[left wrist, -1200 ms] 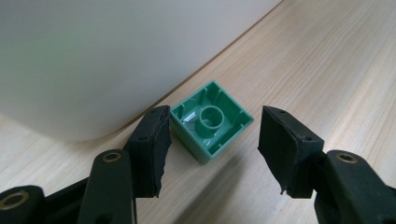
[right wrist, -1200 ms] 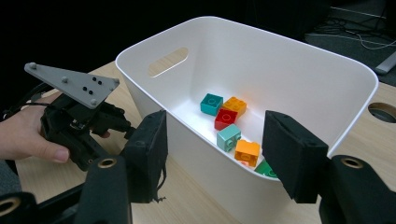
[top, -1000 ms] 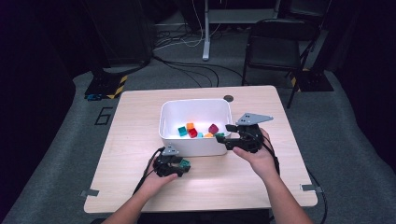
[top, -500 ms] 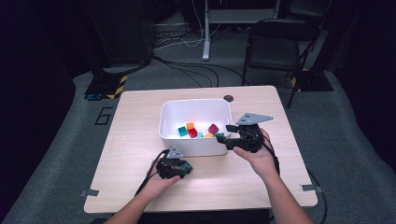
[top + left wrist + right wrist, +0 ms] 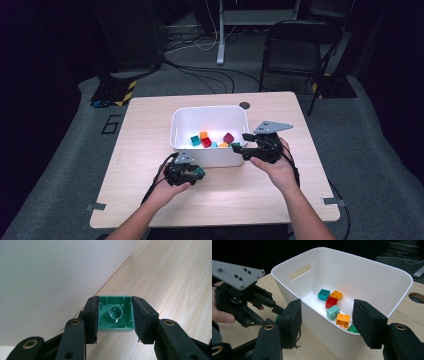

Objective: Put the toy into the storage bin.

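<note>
Low in the high view, the left gripper [image 5: 192, 172] clamps a green brick [image 5: 116, 313] hollow side up, just outside the white bin [image 5: 178, 120], likely bound for it. Farther up, the right gripper [image 5: 239, 142] gapes empty at the bin's rim.

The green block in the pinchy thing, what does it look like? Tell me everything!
The green block is a small, square toy brick of shiny plastic. In the left gripper view its hollow underside faces the camera, with a round tube in the middle and thin ribs along the walls. The left gripper is shut on it, a black finger pressing on each side. It is held just above the wooden table, beside the outer wall of the white bin. In the high view it shows as a green spot near the bin's front.
</note>
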The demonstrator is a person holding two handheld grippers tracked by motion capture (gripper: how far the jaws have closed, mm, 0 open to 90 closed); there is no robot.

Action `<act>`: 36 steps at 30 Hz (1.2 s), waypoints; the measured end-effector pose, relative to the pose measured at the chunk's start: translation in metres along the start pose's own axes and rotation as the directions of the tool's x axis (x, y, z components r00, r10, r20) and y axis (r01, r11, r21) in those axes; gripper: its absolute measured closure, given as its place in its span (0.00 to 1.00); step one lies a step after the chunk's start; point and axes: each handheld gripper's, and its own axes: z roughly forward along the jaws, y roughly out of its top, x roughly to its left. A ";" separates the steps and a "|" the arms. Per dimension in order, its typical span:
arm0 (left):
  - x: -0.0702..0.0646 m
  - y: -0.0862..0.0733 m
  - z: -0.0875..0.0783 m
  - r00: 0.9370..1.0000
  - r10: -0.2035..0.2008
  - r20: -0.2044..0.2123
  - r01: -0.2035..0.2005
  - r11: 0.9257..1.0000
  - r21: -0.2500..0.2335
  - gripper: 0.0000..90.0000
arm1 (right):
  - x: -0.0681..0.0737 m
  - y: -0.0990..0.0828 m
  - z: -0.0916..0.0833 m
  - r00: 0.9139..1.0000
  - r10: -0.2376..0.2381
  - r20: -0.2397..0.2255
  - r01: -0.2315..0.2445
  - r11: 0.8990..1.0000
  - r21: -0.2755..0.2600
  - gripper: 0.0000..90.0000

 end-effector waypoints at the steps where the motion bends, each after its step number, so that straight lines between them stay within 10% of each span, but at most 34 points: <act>1: 0.000 0.003 -0.003 1.000 0.004 0.002 -0.004 1.000 -0.001 0.65 | 0.000 0.000 0.000 1.000 0.000 0.001 0.000 1.000 -0.001 0.45; 36: 0.009 0.096 -0.065 1.000 0.015 0.017 -0.014 0.998 -0.065 0.65 | -0.005 0.000 -0.005 1.000 0.018 0.004 -0.018 1.000 -0.015 0.45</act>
